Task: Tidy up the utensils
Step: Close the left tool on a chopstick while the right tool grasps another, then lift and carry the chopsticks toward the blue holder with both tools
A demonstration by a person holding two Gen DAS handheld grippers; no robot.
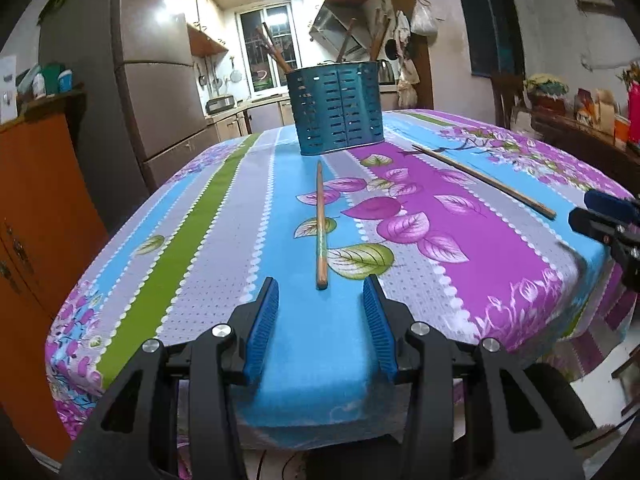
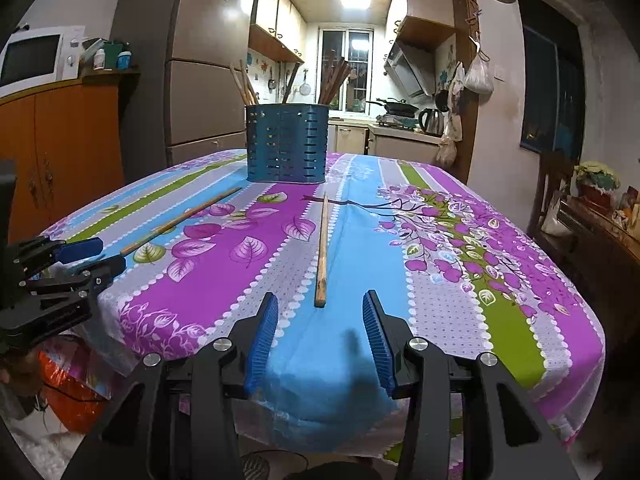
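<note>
With both our left gripper (image 1: 320,300) and right gripper (image 2: 320,308) spread wide and empty, two chopsticks (image 1: 321,224) (image 2: 322,248) lie near us, others already standing in the far holder (image 1: 338,108).

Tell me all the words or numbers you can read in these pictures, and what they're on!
None can be read.
The left tool has a faint marking on its black body, too blurred to read.
The paper on the wall by the orange cabinet may have print, too small to read.
The tablecloth has only leaves and flowers.
</note>
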